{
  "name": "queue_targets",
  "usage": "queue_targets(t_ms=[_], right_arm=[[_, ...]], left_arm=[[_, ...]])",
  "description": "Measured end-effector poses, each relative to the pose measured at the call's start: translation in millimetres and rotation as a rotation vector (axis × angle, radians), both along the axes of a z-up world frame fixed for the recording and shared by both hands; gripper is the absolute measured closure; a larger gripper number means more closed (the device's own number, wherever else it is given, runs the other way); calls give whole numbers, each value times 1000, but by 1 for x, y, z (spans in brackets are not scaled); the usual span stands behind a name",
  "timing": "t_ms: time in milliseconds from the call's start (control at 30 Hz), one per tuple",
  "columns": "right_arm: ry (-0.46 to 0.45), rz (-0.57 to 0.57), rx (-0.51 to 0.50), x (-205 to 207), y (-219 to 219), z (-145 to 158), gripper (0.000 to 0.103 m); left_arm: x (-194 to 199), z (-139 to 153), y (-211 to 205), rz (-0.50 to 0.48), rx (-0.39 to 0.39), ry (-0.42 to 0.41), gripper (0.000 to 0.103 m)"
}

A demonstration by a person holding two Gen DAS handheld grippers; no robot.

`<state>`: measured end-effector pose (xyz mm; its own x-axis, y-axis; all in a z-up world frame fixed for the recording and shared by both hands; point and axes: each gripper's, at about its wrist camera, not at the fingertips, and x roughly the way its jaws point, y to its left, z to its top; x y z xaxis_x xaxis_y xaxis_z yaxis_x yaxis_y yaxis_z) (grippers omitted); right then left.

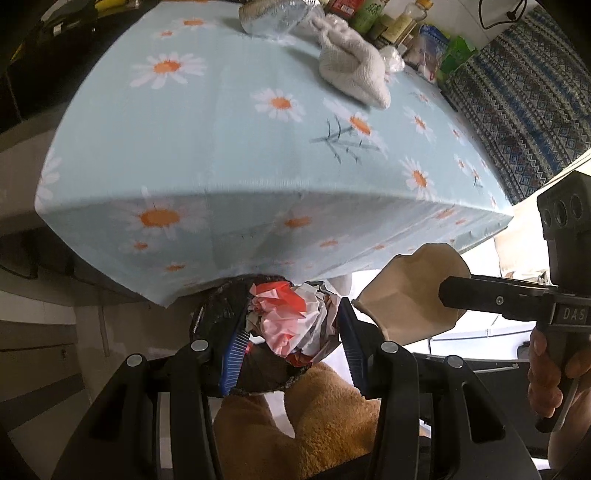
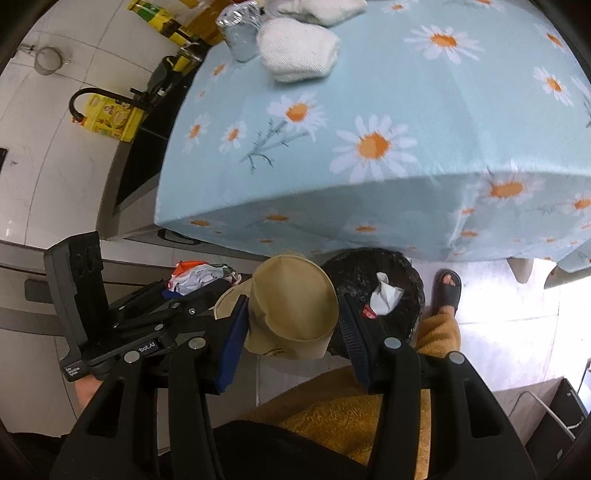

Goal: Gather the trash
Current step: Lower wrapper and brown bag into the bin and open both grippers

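Observation:
My left gripper [image 1: 293,314] is shut on a crumpled red, white and silver wrapper [image 1: 284,325], held just over the black-lined bin [image 1: 218,314] below the table's front edge. My right gripper [image 2: 291,299] is shut on a tan paper cup [image 2: 295,306], which hangs beside and partly over the same bin [image 2: 406,273]. A crumpled white paper [image 2: 384,295] lies inside the bin. In the left wrist view the cup [image 1: 410,295] hangs at the right. In the right wrist view the wrapper [image 2: 195,275] shows at the left.
A table with a light blue daisy cloth [image 1: 240,140] fills the view ahead. On it lie white folded cloths [image 1: 351,70], a foil container [image 2: 240,33] and bottles at the far edge. A person's sandalled foot [image 2: 448,291] and fuzzy orange trouser legs [image 1: 314,413] stand by the bin.

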<state>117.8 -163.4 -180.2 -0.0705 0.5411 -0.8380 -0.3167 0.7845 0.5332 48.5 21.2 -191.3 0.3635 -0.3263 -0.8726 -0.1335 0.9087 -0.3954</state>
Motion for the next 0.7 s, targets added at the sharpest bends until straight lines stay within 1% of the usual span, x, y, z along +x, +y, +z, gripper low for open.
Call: queue_targets(t_ms=[67,200,233,267,300,333,500,700], right_arm=[[10,4,-21,-4,0,-6,53],[29,-6,-35,-7,-1,-15,52],[35,-9,-35,-7,-2,-17,52],[40,-7,-37,-7,-3,-19,47],[44,-12,-34,-7,-3,-21,43],[48,-19,-30,-7,-4,-22,42],[94,-50,-8,-6,-8,-32,41],[98,-45,-14,-6,-9,-31,40]], left_arm=[[-2,-6,-2,-4,-11,17,56],[-6,-17,-9,-32,-1,53,56],[-5,-20,-10,-36,-4,65,51],[-5,-24,-10,-39,3,90,41],[-4,-27,-10,-37,-1,105,36],[-5,-29,-8,-29,-6,112,31],[-4,-37,-5,-28,6,149,31],[-3,-40,-9,-53,10,161,31]])
